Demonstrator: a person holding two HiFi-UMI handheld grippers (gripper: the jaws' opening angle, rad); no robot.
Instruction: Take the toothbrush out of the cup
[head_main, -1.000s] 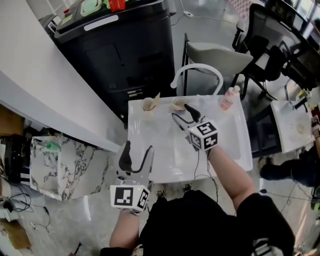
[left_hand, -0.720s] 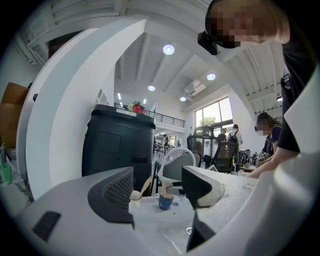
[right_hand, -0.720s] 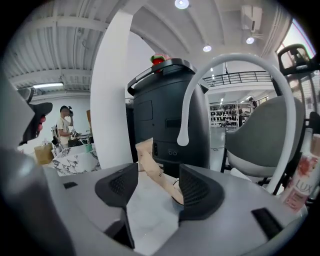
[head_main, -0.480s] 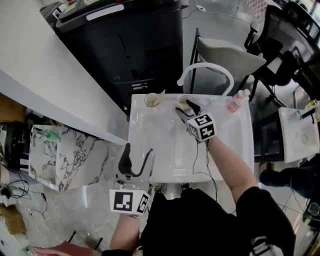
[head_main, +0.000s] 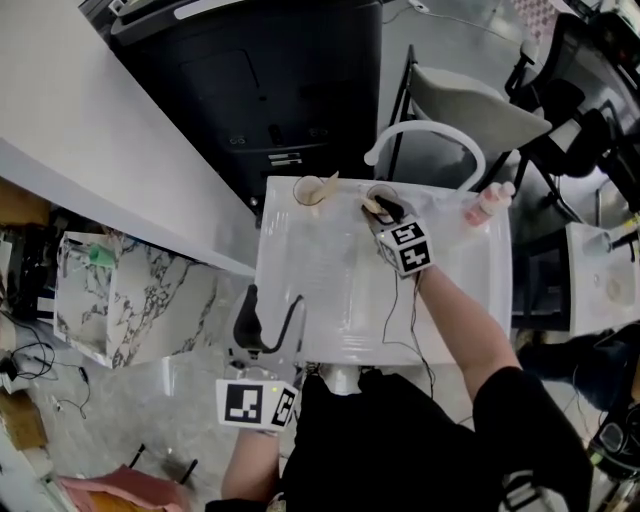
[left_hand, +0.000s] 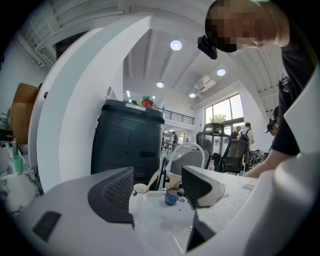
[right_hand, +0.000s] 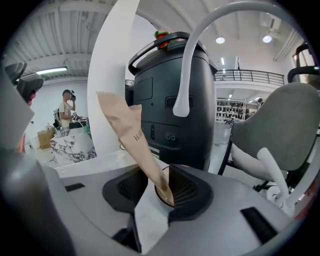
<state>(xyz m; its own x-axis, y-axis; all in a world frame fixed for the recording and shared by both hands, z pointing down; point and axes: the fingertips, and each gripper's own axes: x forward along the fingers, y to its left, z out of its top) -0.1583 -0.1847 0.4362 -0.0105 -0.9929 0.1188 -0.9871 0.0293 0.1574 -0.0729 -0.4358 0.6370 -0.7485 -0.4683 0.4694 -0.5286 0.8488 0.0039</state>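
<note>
Brown-paper-wrapped toothbrush (right_hand: 131, 135), not yet lifted from the small blue cup (left_hand: 171, 198), is clamped by the just-closed right gripper (right_hand: 159, 187); the left gripper (left_hand: 160, 192) is held open.

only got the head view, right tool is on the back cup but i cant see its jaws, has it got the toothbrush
observer: In the right gripper view the paper-wrapped toothbrush stands between the jaws of the right tool. They have just been closing, and both pads look to touch the wrapper.
operator: is it out of the cup yet
observer: No, its lower end sits inside the rim of the cup.
operator: what colour is that cup
observer: Blue, by the left gripper view, with a cream cup to its left.
</note>
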